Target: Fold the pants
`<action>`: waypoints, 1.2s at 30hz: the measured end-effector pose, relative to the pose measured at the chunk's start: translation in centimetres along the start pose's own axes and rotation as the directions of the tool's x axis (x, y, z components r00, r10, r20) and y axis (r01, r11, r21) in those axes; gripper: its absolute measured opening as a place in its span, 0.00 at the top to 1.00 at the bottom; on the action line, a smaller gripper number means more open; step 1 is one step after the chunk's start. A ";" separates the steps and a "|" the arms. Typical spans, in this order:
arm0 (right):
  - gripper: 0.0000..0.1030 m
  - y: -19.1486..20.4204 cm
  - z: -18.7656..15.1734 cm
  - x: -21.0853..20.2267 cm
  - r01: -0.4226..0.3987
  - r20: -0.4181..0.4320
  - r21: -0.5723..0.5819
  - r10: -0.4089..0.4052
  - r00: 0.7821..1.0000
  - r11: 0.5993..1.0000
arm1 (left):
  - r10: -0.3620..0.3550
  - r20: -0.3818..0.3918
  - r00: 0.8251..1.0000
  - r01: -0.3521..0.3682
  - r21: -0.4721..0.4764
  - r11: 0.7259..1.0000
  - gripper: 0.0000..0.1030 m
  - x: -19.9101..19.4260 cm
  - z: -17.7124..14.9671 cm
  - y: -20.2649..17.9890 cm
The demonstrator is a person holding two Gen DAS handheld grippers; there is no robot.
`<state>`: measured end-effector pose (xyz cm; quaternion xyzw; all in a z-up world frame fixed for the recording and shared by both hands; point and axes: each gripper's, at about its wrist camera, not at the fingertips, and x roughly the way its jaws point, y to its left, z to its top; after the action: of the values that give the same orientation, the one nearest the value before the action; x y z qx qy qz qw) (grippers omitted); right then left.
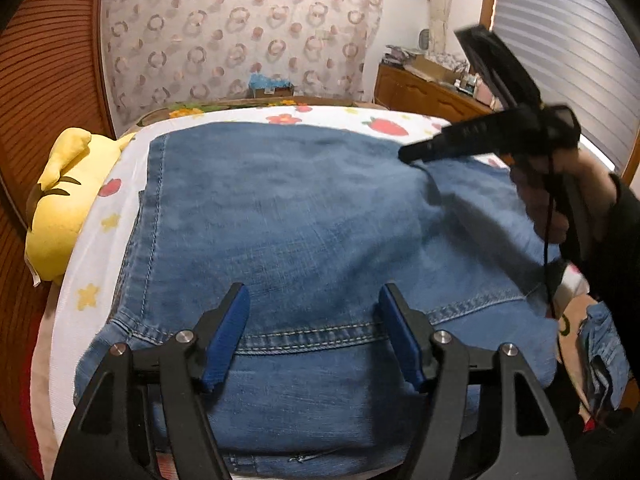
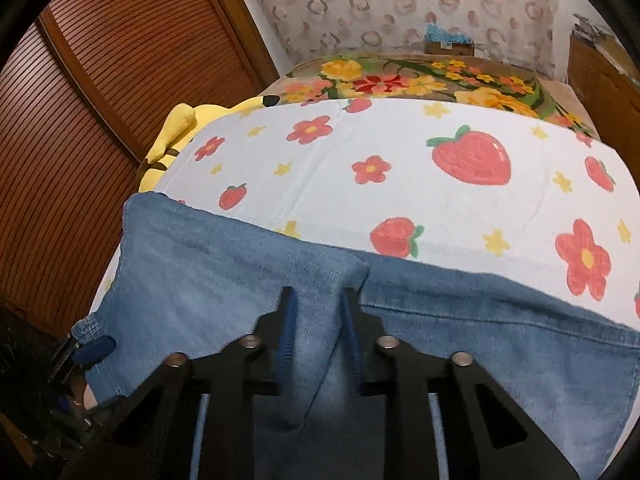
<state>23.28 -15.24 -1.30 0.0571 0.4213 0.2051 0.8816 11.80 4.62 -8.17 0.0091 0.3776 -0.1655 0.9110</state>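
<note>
Blue jeans [image 1: 300, 208] lie spread flat on the bed, stitched seams running near the front and down the left side. My left gripper [image 1: 313, 288] hangs open just above the near seam, nothing between its blue pads. At the far right edge of the jeans, my right gripper [image 1: 408, 156] is held by a hand and pinches the cloth, which rises to its tip. In the right wrist view, a raised fold of the jeans [image 2: 200, 264] sits tight between the narrow jaws of the right gripper [image 2: 317, 294].
The bed has a white strawberry-and-flower sheet [image 2: 400, 160] and a floral blanket [image 2: 400, 76] beyond it. A yellow plush toy [image 1: 64, 200] lies at the left edge by a slatted wooden door [image 2: 100, 120]. A wooden dresser [image 1: 424, 92] stands at the back right. More denim [image 1: 604, 356] hangs at the right.
</note>
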 end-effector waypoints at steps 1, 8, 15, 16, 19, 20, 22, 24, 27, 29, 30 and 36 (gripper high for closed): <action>0.93 0.2 0.2 -0.1 -0.006 0.009 -0.006 0.006 1.000 1.000 | 0.001 0.001 1.000 -0.001 0.003 1.000 0.34 0.0 -0.1 -0.2; 0.96 4.0 1.4 -4.6 -0.010 0.211 -0.112 0.034 0.977 0.994 | 0.014 0.000 1.000 -0.014 0.037 0.999 0.34 0.2 -0.6 -0.8; 0.96 4.7 0.7 -2.5 0.104 0.171 -0.148 -0.078 0.982 0.983 | 0.011 0.011 1.000 -0.011 0.029 1.000 0.34 0.0 -0.7 -0.8; 0.95 4.3 0.6 -2.2 0.108 0.158 -0.139 -0.086 0.984 0.984 | 0.013 0.014 1.000 -0.014 0.030 0.999 0.34 0.1 -0.7 -0.8; 0.91 2.9 -0.2 -1.4 0.132 0.124 -0.120 -0.117 0.985 0.984 | 0.026 0.019 0.999 -0.027 0.040 0.999 0.33 0.1 -0.9 -1.2; 0.91 2.8 -0.1 -1.3 0.134 0.126 -0.124 -0.118 0.985 0.983 | 0.030 0.019 0.999 -0.031 0.042 0.999 0.32 0.1 -1.0 -1.5; 0.89 2.5 -0.9 -2.0 0.150 0.137 -0.141 -0.131 0.982 0.979 | 0.047 0.014 0.999 -0.048 0.047 0.998 0.32 0.2 -0.9 -1.8; 0.83 2.2 -2.0 -3.0 0.170 0.155 -0.151 -0.147 0.977 0.974 | 0.060 0.011 0.998 -0.060 0.045 0.997 0.32 0.1 -0.9 -2.4; 0.71 1.8 -4.5 -5.8 0.170 0.185 -0.142 -0.142 0.972 0.975 | 0.066 0.005 0.998 -0.066 0.031 0.997 0.32 -0.1 -0.8 -2.5; 0.65 1.2 -5.7 -7.1 0.171 0.200 -0.124 -0.145 0.969 0.977 | 0.068 -0.001 0.998 -0.068 0.018 0.998 0.32 -0.3 -0.8 -2.6; 0.65 0.5 -6.7 -7.8 0.166 0.200 -0.114 -0.141 0.970 0.980 | 0.071 -0.005 0.997 -0.071 0.014 0.997 0.32 -0.3 -0.7 -2.5; 0.65 -4.2 -11.1 -12.3 0.232 0.202 -0.067 -0.214 0.956 0.970 | 0.074 0.007 0.997 -0.074 0.000 0.997 0.32 -1.1 0.1 -3.4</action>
<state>9.20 -24.93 -0.68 -0.0108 0.3277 0.1165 0.9375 10.10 1.70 -6.93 0.0225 0.3740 -0.1314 0.9178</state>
